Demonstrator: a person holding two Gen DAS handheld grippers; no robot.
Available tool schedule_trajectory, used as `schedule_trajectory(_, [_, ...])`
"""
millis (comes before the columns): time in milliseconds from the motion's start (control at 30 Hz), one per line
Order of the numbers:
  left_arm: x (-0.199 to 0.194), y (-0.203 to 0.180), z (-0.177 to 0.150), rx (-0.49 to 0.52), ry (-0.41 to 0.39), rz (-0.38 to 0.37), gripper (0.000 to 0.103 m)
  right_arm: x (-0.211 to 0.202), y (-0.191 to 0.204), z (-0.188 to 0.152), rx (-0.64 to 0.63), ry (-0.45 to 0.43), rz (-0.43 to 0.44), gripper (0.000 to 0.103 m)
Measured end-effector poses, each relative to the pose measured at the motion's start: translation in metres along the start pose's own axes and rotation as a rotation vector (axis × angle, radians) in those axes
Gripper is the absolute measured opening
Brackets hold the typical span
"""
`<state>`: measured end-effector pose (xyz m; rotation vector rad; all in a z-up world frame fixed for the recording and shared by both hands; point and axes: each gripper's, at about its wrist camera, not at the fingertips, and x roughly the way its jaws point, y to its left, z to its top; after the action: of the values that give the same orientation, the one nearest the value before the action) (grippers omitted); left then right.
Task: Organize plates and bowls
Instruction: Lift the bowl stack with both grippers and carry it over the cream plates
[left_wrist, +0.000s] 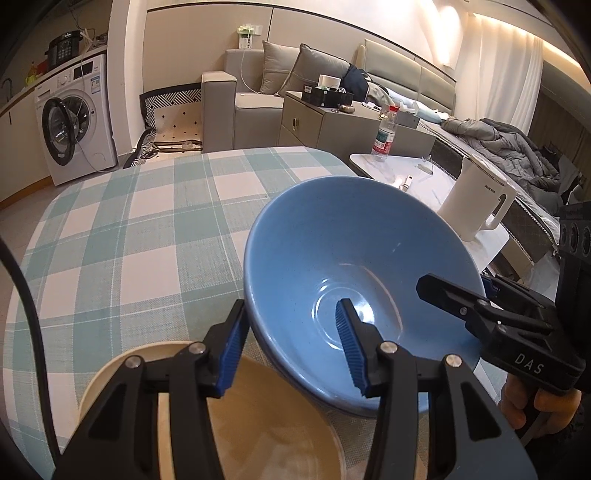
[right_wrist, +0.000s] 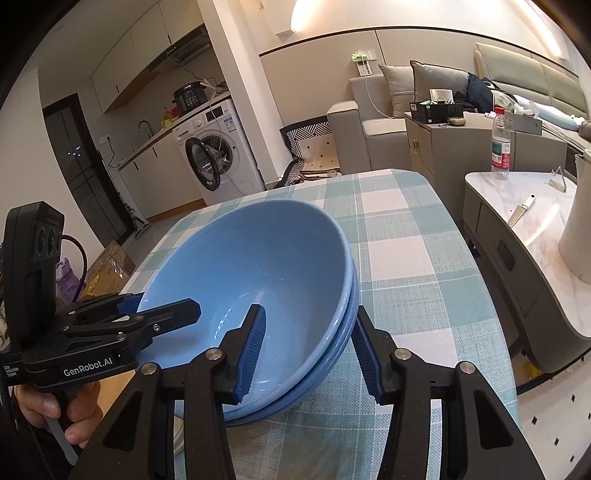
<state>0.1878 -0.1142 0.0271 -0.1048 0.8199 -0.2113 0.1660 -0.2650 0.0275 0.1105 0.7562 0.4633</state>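
Both grippers' fingers (left_wrist: 231, 354) (right_wrist: 253, 349), part-open, straddle opposite rims of the stacked blue bowls (right_wrist: 258, 258).

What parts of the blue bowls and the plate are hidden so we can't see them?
- Left wrist view: the cream plate is cut off by the bottom edge and covered by the left gripper.
- Right wrist view: the right gripper straddles the blue bowls, so their near rim is hidden; how many are stacked stays unclear.
- Both views: whether the pads actually touch the rim.
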Motion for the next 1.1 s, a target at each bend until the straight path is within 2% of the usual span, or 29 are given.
schedule_trajectory(633, [-0.049, 0.001, -0.003, 0.000, -0.087, 0.021, 0.048, -0.038, 0.030, 0.012, -0.047, -0.069, 0.028, 0.049])
schedule_trajectory(1100, [-0.089, 0.026, -0.021, -0.047, -0.135, 0.090, 0.048, -0.042, 0.075, 0.007, -0.095, -0.063, 0.093, 0.049])
